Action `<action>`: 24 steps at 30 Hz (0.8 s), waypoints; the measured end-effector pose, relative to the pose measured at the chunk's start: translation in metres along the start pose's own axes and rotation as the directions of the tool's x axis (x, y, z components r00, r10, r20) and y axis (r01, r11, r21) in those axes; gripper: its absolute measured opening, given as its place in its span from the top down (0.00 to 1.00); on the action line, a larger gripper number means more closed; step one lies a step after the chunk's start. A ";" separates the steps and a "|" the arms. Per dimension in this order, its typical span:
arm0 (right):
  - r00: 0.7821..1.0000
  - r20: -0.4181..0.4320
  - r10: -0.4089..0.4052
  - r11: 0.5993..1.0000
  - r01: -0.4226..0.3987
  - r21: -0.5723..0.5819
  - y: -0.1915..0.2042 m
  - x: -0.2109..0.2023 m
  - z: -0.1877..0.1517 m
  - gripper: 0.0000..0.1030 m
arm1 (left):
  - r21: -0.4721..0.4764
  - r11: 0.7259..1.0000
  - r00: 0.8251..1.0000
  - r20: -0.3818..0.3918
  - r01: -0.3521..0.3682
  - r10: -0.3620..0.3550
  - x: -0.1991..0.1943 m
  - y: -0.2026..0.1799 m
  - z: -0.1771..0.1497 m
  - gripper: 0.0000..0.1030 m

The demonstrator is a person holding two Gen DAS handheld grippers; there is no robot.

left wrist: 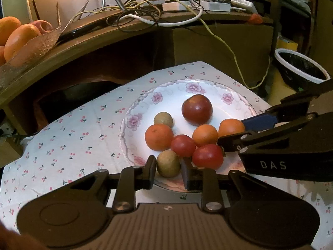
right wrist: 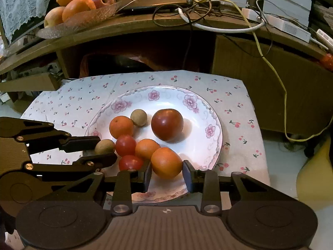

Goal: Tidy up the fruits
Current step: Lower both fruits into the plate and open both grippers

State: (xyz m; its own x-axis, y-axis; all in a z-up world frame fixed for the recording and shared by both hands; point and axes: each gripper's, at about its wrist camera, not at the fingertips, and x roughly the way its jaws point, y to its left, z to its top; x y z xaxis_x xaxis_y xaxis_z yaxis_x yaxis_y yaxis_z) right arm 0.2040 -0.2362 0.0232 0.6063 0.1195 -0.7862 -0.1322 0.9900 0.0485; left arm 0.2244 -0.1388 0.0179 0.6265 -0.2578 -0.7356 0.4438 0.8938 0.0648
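A flowered white plate (left wrist: 133, 112) (right wrist: 166, 98) on a cherry-print cloth holds several fruits. At its near edge lies a small brown fruit (left wrist: 168, 163) (right wrist: 104, 146), and my left gripper (left wrist: 168, 171) (right wrist: 107, 149) is shut on it. My right gripper (right wrist: 166, 174) (left wrist: 230, 131) is shut on an orange (right wrist: 166, 162) (left wrist: 231, 127). Both held fruits still rest on the plate. Also on it are a big dark red fruit (left wrist: 196, 109) (right wrist: 167, 124), two red tomatoes (left wrist: 183, 145), two more oranges (left wrist: 159, 136) and a second brown fruit (left wrist: 163, 119).
A wooden shelf (right wrist: 145, 27) runs behind the cloth, with tangled cables (left wrist: 145, 10) on it. On its left a glass bowl (right wrist: 83, 18) holds oranges and apples. A white-rimmed bin (left wrist: 301, 68) stands at the right. The bare cloth (left wrist: 72, 145) stretches left of the plate.
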 end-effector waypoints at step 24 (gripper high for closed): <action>0.999 0.034 -0.001 1.000 0.001 0.005 -0.002 -0.010 0.000 0.62 | -0.014 1.000 1.000 0.021 -0.008 0.008 -0.008 0.001 0.002 0.61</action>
State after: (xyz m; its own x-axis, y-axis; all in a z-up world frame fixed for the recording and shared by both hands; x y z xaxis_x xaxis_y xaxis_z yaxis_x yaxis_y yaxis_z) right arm 0.1981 -0.2396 0.0306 0.6331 0.1206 -0.7646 -0.1274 0.9906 0.0508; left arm 0.2212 -0.1365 0.0256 0.6432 -0.2583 -0.7208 0.4301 0.9007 0.0610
